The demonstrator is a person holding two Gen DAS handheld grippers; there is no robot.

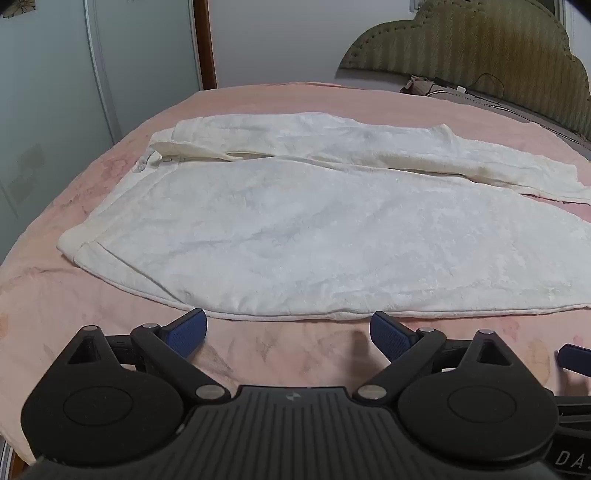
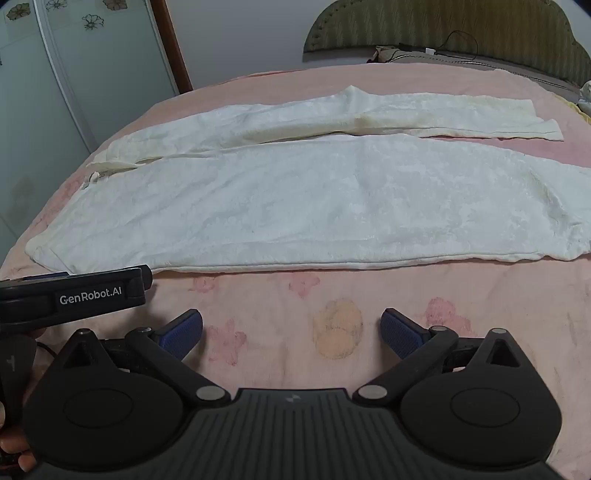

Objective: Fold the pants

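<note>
Pink floral bedspread (image 2: 332, 332) across the whole lower half of both views, faded flower prints in rose and peach. Olive-green tufted padded headboard (image 2: 461, 29) at upper right, a dark cable (image 2: 458, 44) trailing along its base. Pale grey-green wardrobe doors (image 2: 74, 74) at upper left, small flower decals near the top, a brown wooden door frame (image 2: 170, 44) beside them, plain white wall between frame and headboard.

White textured pants (image 1: 295, 229) flat on the bedspread in the middle of each view, waistband toward the left edge, legs running to the right. Nearer leg broad and smooth; farther leg narrower, slightly yellowed, lying just beside the nearer one with a thin strip of pink showing between the hems at right. Fabric softly crinkled, near edge straight.

Left gripper (image 1: 290, 336) at the bottom of its own view, blue pads spread wide, nothing between them, just short of the pants' near edge. Right gripper (image 2: 291, 334) likewise spread wide and empty over bare bedspread, pants a little farther up. Bit of a hand (image 2: 14, 454) at lower left of the right wrist view.
</note>
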